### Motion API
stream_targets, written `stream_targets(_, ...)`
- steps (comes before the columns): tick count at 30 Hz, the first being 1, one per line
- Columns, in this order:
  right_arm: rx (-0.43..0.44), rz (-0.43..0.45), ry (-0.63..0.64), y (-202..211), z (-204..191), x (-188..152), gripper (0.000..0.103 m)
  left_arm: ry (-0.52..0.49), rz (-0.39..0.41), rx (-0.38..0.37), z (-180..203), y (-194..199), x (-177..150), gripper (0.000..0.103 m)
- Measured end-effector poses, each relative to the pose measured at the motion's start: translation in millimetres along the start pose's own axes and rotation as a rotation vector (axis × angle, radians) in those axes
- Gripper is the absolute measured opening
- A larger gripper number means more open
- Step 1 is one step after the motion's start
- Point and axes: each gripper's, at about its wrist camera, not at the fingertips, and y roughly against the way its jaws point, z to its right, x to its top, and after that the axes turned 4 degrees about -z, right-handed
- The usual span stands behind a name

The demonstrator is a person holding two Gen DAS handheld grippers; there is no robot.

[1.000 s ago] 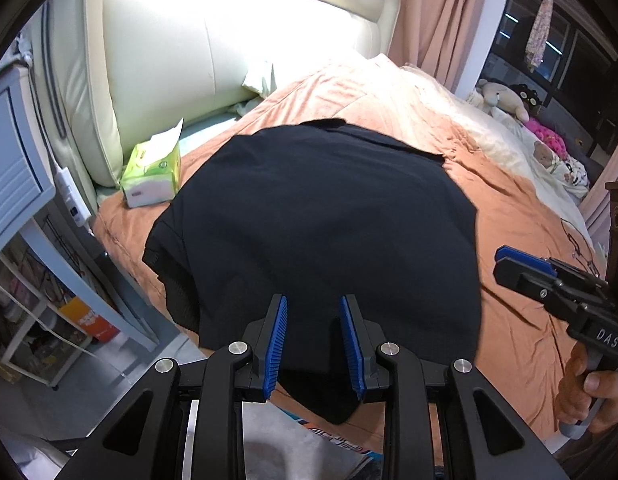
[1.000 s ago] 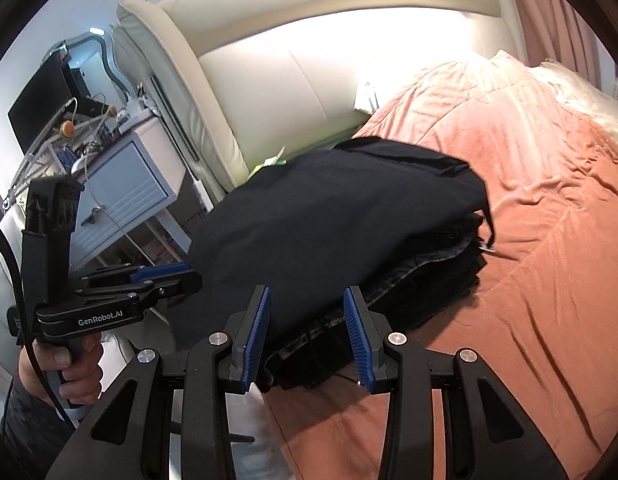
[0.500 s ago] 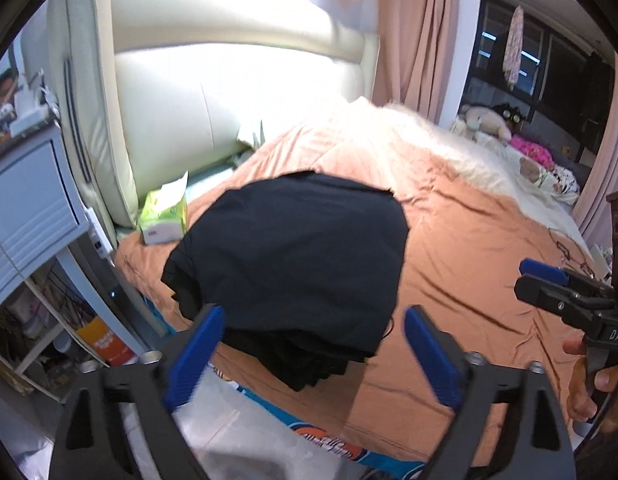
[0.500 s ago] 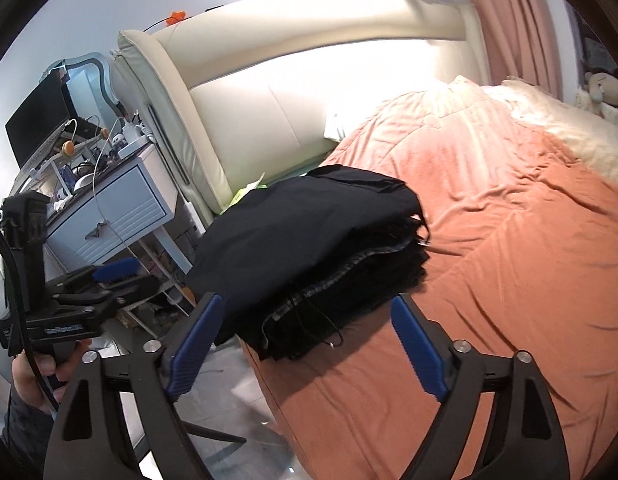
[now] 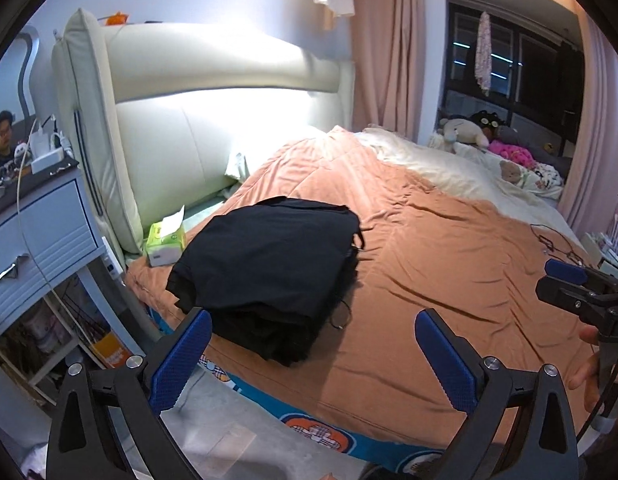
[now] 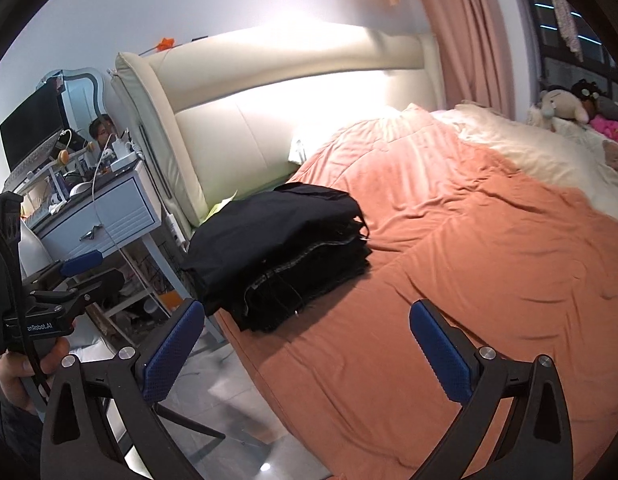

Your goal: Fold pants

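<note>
The black pants (image 5: 265, 272) lie folded into a thick stack on the orange blanket (image 5: 449, 272), at the bed's near left corner by the headboard. My left gripper (image 5: 312, 320) hangs back from the bed, above the floor edge. Its jaws are opening wide, with nothing between the blue pads. In the right wrist view the pants (image 6: 277, 248) show their layered edges. My right gripper (image 6: 307, 312) is also drawn back, its jaws opening, empty. Each view catches the other gripper at its edge: the right one (image 5: 565, 284) and the left one (image 6: 81, 264), each held by a hand.
A green tissue box (image 5: 165, 242) sits between the pants and the cream headboard (image 5: 213, 120). A blue bedside table (image 5: 41, 232) with clutter stands left of the bed. Stuffed toys (image 5: 465, 130) and a cream cover lie at the far side. A thin cable (image 5: 553, 240) rests on the blanket.
Both grippers let go of the folded pants, opened from nearly shut to wide and pulled back and up from the bed. The pants stay put as a stack.
</note>
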Motion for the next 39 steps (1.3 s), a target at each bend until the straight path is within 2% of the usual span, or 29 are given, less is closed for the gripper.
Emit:
stream_targets(17, -0.073, 0.038, -0.021, 112, -17, -71, 0.103, -0.086, 0.034, -0.054, 41, 72, -49, 0.102)
stream_targets(25, -0.121, 0.083, -0.029, 165, -35, -104, 0.103, -0.125, 0.066, -0.075, 59, 103, -78, 0.102)
stream_targets(39, -0.238, 0.146, -0.101, 227, -74, -164, 0.103, -0.155, 0.12, -0.099, 70, 152, -121, 0.103)
